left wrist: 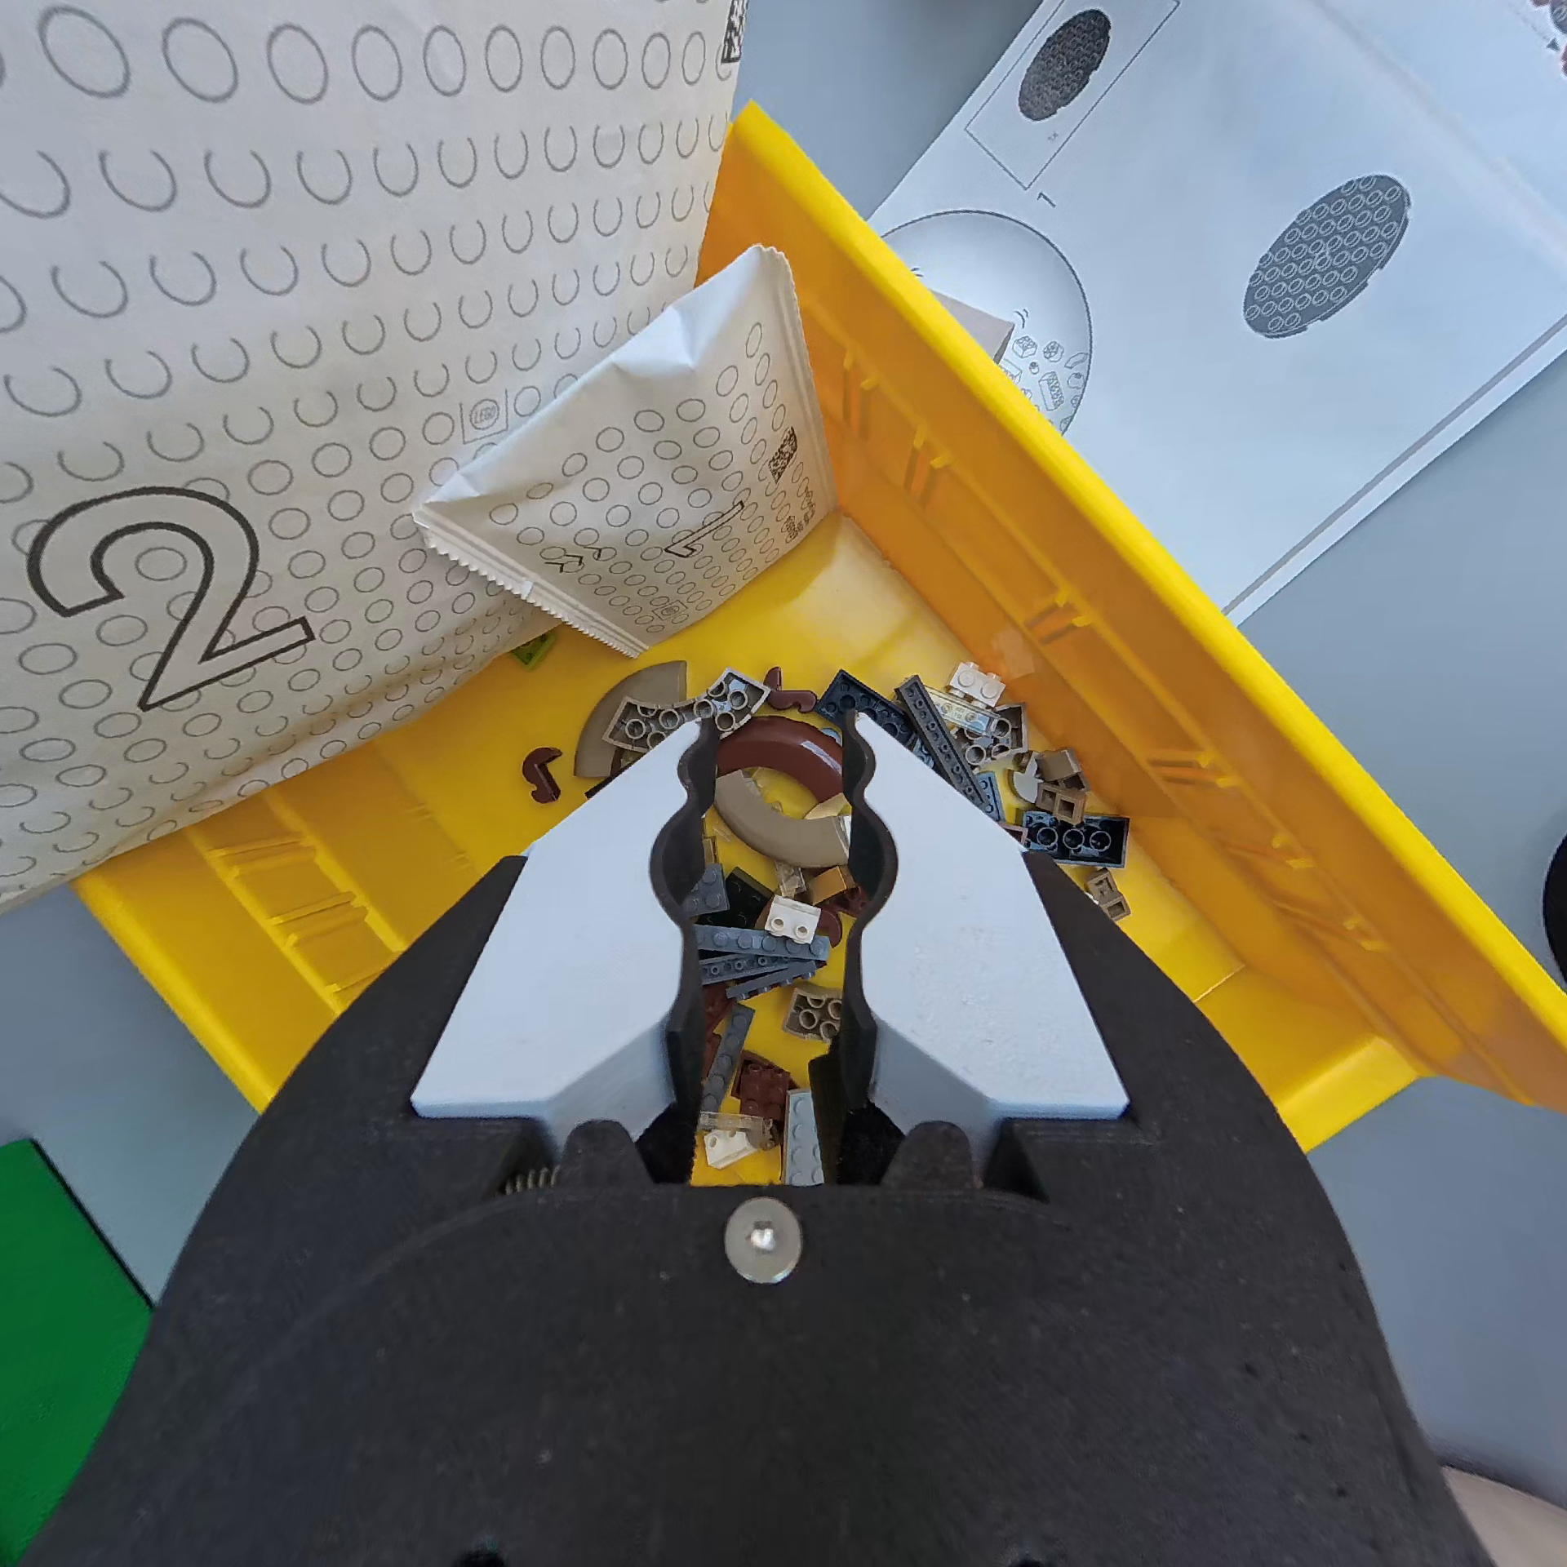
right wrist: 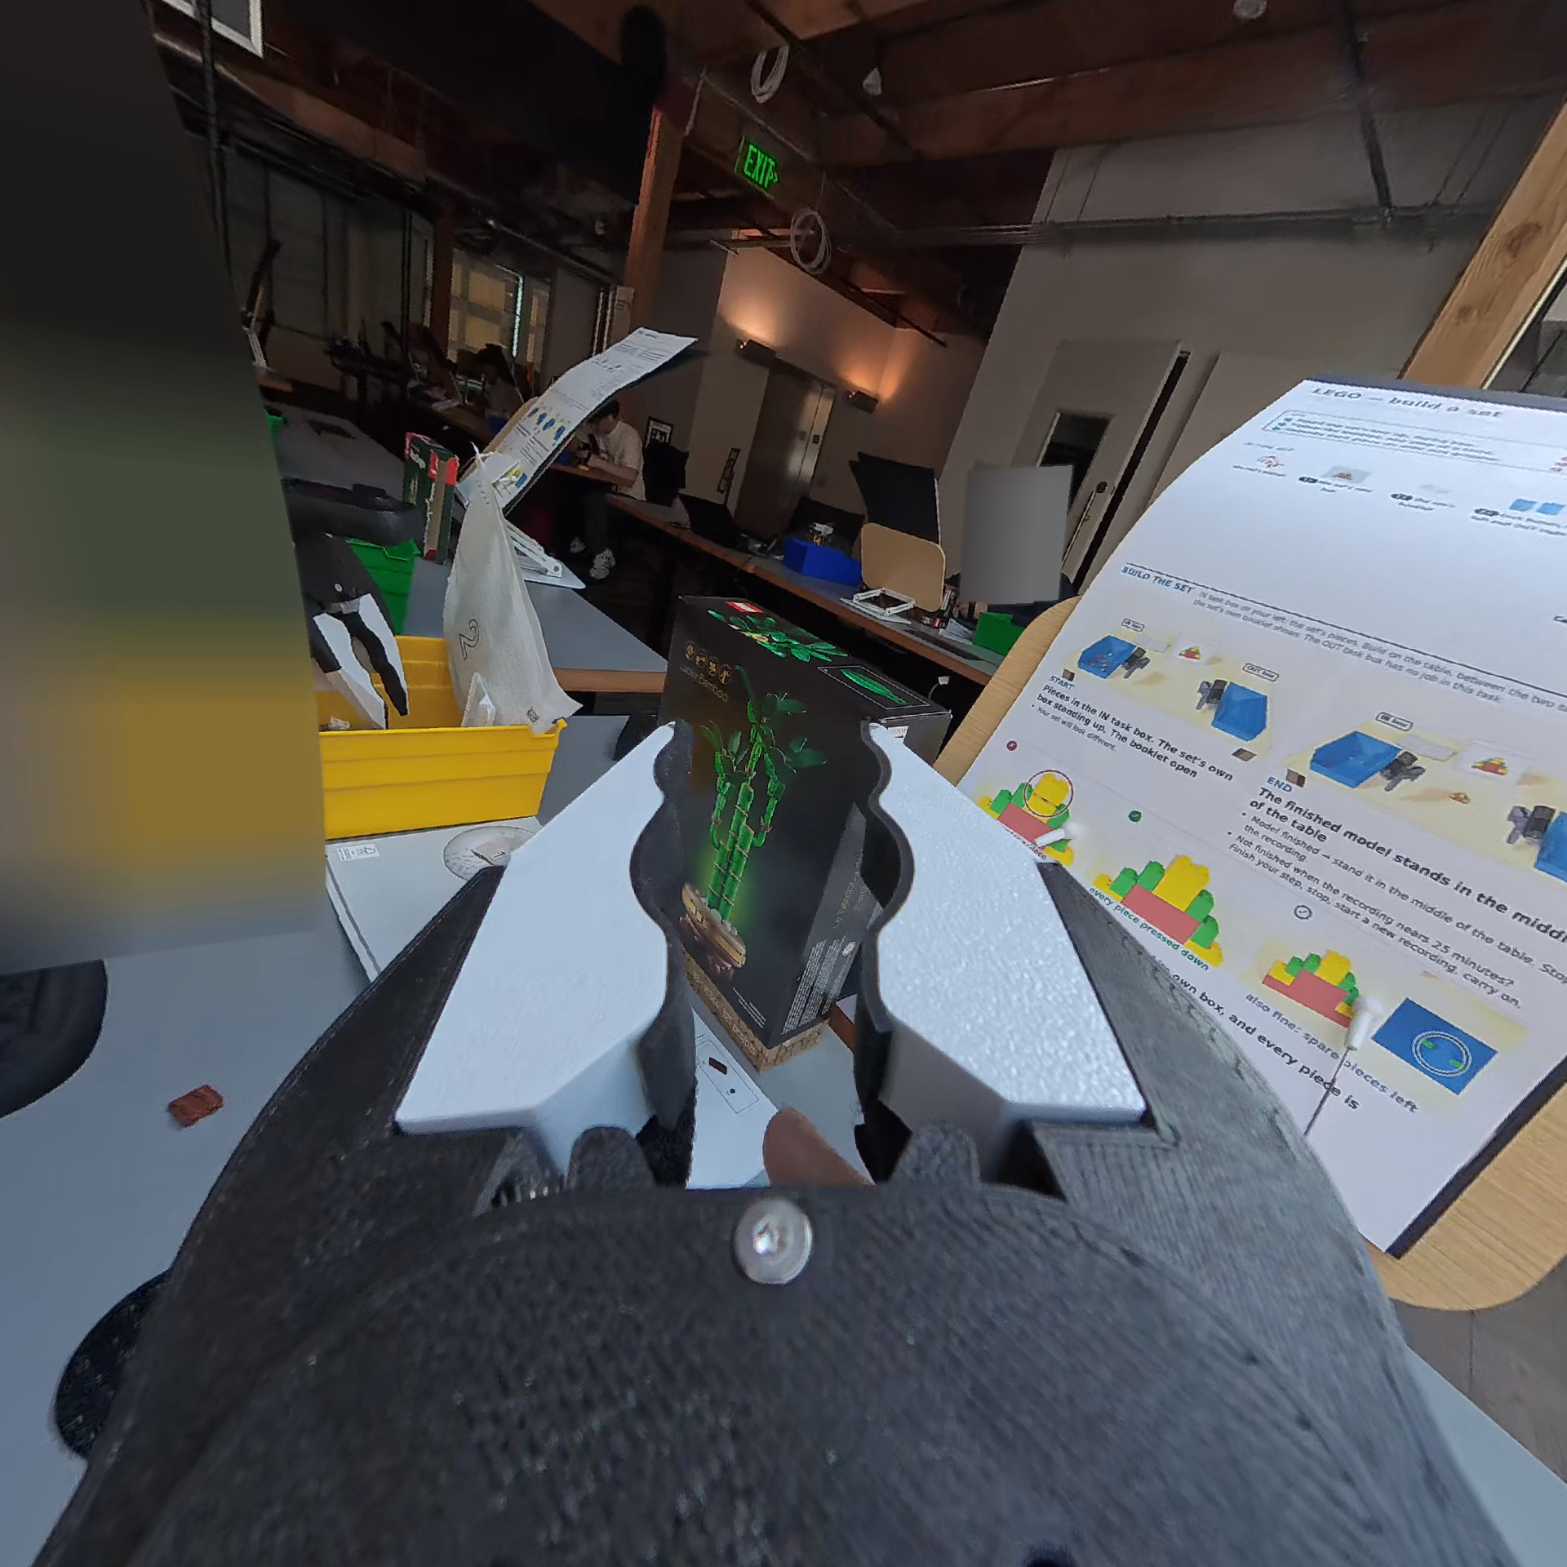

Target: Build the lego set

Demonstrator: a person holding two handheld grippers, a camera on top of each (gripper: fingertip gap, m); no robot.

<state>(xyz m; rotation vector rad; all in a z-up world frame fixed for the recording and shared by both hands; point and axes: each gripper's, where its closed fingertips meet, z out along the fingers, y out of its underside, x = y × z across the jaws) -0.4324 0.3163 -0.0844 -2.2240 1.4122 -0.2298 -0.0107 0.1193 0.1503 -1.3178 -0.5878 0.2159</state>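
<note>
My left gripper [left wrist: 773, 729] is open and hangs over a yellow bin [left wrist: 1102, 678] of several loose grey, black, tan and brown Lego pieces [left wrist: 763, 950]. A brown ring piece [left wrist: 780, 750] lies below, between its fingertips, and the jaws do not close on it. My right gripper [right wrist: 772, 738] is open and empty above the grey table, pointing at the upright black set box [right wrist: 763, 848] with a green bamboo picture. The left gripper [right wrist: 365, 670] also shows in the right wrist view, over the yellow bin [right wrist: 432, 763].
Two white paper bags, a large one [left wrist: 254, 339] and a small one [left wrist: 644, 492], lean in the bin. An open instruction booklet [left wrist: 1272, 297] lies beside it. A printed sheet on a board [right wrist: 1314, 805] stands at right. A small brown piece [right wrist: 195, 1105] lies on the table. The gap from one gripper's tips to the other's is roughly 50 cm.
</note>
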